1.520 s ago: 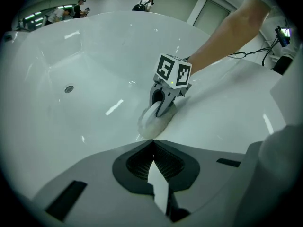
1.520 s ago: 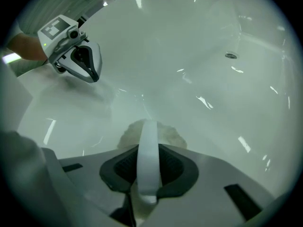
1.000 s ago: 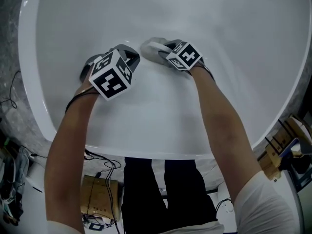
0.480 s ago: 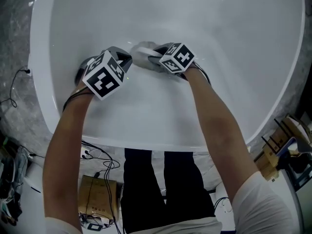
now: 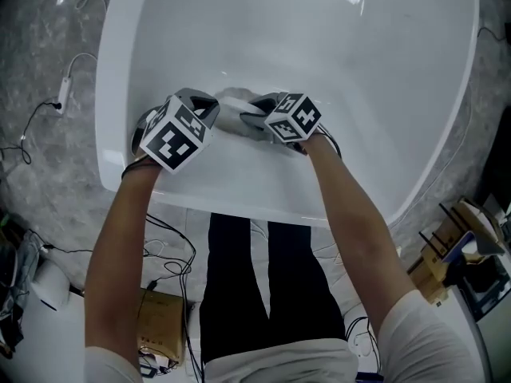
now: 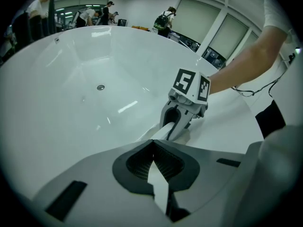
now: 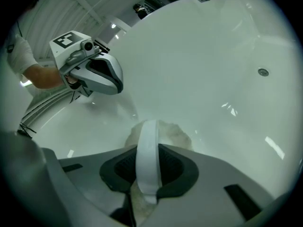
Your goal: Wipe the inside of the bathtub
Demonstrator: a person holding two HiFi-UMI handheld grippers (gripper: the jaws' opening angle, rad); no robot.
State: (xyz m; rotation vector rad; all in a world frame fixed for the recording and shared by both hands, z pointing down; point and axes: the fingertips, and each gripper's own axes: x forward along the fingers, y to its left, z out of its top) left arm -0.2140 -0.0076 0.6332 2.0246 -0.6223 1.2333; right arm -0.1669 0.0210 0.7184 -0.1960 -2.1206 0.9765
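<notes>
Wiping step, I judge: my right claw grips the cloth on the tub wall, frame centre; left claw closed, empty. Next: sweep toward upper right, pressing.

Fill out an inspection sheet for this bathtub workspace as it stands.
Surface: white bathtub, inside bare and glossy, drain uncovered.
Job's things: whitish wiping pad against the near inner wall.
Clutter: cardboard box on the floor outside the tub.
Grippers: left gripper jaws together, nothing between them; right gripper shut on the wiping pad by its strap.
Cables: loose cables on the floor left of the tub, more by the person's legs.
Surroundings: grey stone floor; people standing beyond the tub.
</notes>
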